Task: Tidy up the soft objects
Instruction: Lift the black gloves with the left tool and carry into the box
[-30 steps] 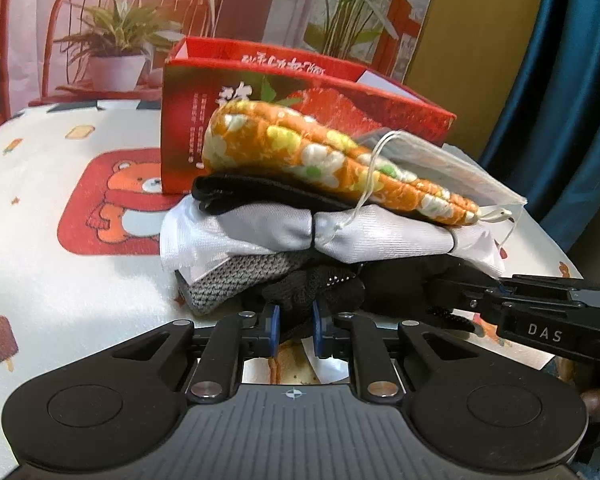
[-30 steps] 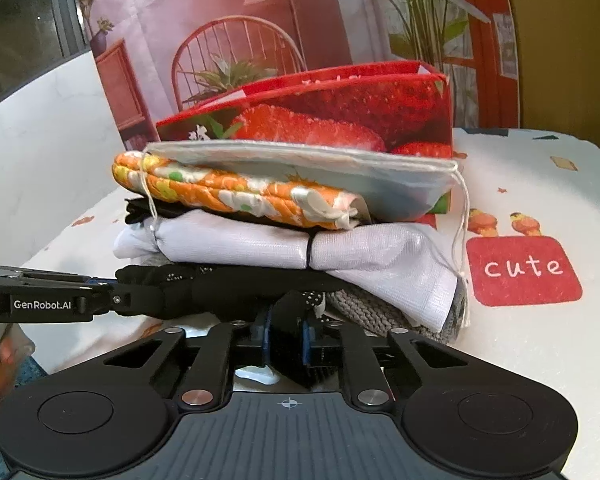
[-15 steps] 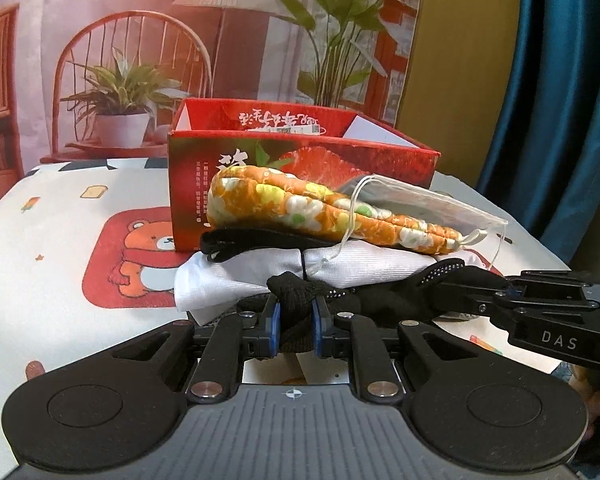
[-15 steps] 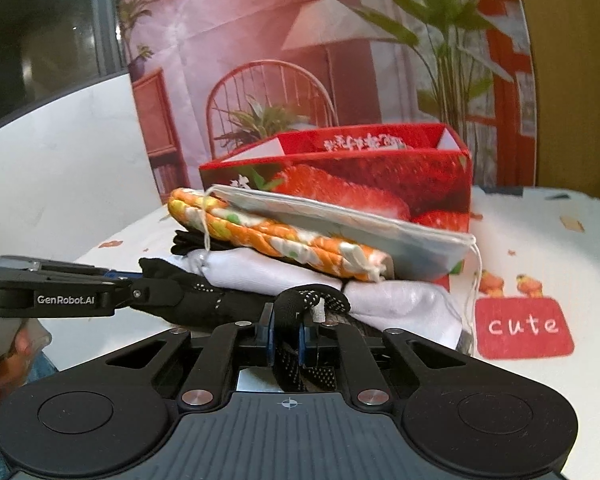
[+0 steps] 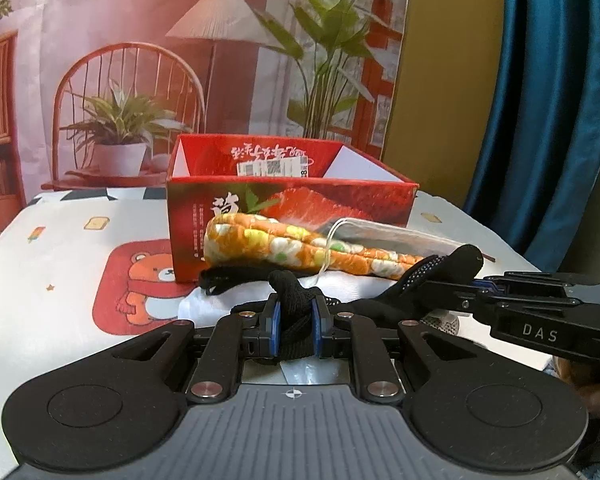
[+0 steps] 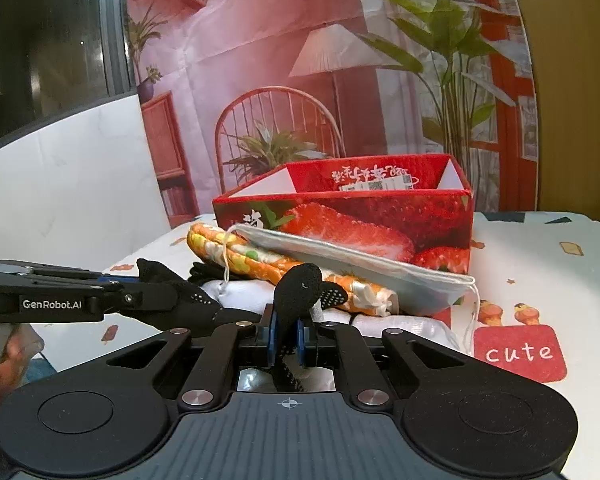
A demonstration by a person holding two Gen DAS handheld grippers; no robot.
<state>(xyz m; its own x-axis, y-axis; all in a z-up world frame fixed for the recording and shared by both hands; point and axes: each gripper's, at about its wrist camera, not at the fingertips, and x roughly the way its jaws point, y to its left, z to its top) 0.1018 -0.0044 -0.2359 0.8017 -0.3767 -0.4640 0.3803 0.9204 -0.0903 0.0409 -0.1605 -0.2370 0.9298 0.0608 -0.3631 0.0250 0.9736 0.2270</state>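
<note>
A black dotted glove lies under a pile of soft things and is gripped at both ends. My left gripper is shut on one end; my right gripper is shut on the other. Each gripper shows in the other's view, the right gripper at the right, the left gripper at the left. On the pile lie an orange floral pad, a pale face mask, a white cloth and a black strap. The open red strawberry box stands just behind.
The table wears a white cartoon cloth with a bear patch at the left and a red "cute" patch at the right. A printed backdrop stands behind the box, a blue curtain at the right. A hand holds the left gripper.
Both grippers have risen with the glove ends still clamped. The pile now sits lower in both views and the box's open inside shows.
</note>
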